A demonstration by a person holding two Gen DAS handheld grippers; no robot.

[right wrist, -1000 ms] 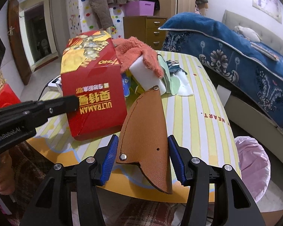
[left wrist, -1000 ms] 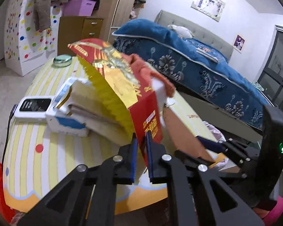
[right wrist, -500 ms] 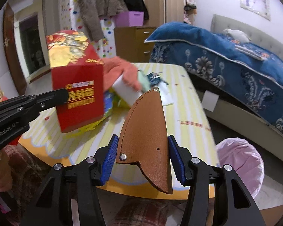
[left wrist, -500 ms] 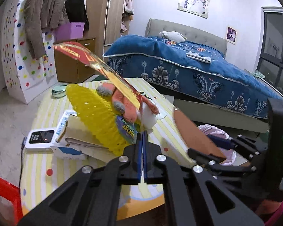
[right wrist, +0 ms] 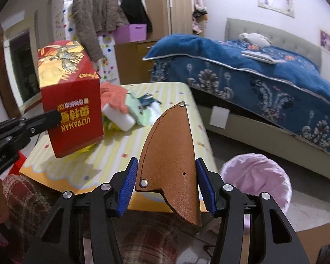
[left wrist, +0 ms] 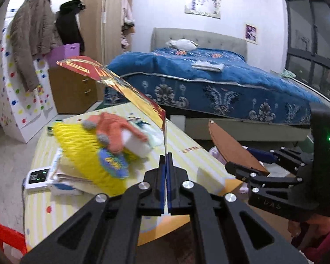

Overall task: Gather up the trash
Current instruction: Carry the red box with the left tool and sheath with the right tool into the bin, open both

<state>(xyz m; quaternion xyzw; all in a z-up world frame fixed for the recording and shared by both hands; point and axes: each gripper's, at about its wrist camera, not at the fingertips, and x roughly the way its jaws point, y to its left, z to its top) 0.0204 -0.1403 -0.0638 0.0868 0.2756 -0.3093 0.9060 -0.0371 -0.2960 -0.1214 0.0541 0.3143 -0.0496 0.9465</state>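
Observation:
My left gripper [left wrist: 166,160] is shut on the wall of a red Ultraman carton [right wrist: 71,101], which hangs in the air above the table's near left; the left wrist view shows it edge-on [left wrist: 125,88]. My right gripper [right wrist: 165,176] is shut on a brown leather sheath [right wrist: 171,154], held off the table's front edge; it also shows in the left wrist view [left wrist: 233,147]. A pink-lined trash bin [right wrist: 257,176] stands on the floor to the right of the table.
On the striped yellow table [right wrist: 171,123] lie an orange cloth [left wrist: 114,129], a white block [right wrist: 118,116], a yellow mesh [left wrist: 83,154], green paper scraps [right wrist: 143,107] and a white device [left wrist: 36,177]. A blue bed [right wrist: 264,77] stands behind.
My left gripper has lifted the red carton off the table and swung it up. Both grippers have drawn back from the table, and the pink bin has come further into the right wrist view.

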